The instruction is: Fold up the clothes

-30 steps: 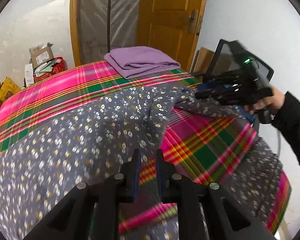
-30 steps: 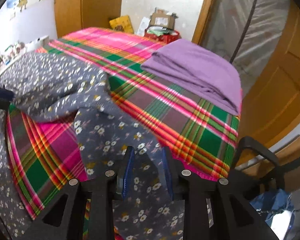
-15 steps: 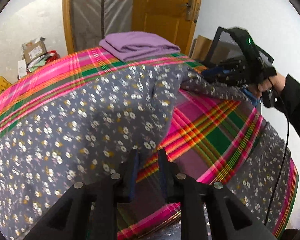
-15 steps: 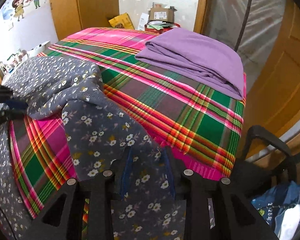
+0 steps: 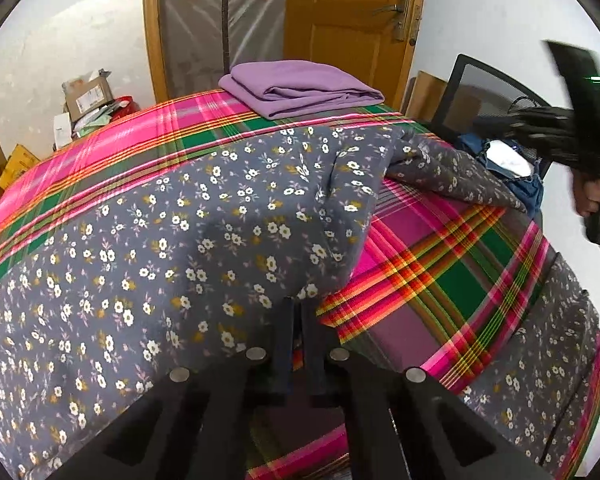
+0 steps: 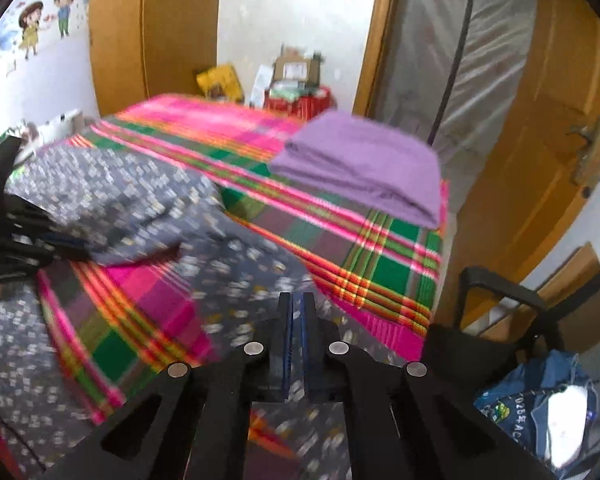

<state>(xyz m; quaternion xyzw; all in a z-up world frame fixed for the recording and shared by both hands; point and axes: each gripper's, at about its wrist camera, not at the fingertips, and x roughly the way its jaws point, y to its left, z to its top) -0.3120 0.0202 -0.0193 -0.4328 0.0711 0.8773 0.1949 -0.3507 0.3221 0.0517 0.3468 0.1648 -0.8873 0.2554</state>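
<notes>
A grey floral garment (image 5: 180, 240) lies spread over the plaid bed cover (image 5: 440, 280). My left gripper (image 5: 298, 308) has its jaws closing to a narrow slit, pinching the garment's near edge. In the right wrist view the same garment (image 6: 112, 196) is blurred by motion. The jaws of my right gripper (image 6: 296, 300) are closing too, pads almost together, on another part of the floral cloth at the bed's corner. Each gripper appears in the other's view: the right gripper (image 5: 540, 128) at the far right, the left gripper (image 6: 16, 236) at the left edge.
A folded purple cloth (image 5: 300, 88) sits at the bed's far corner, by the wooden door (image 5: 352, 12). A black chair (image 6: 500, 292) and a blue bag (image 6: 540, 400) stand beside the bed. Cardboard boxes (image 5: 88, 96) are piled on the floor behind.
Both grippers went from apart to pinched on the floral cloth. The right gripper has lifted and swung sideways, blurring its view; the left view is unchanged since half a second ago.
</notes>
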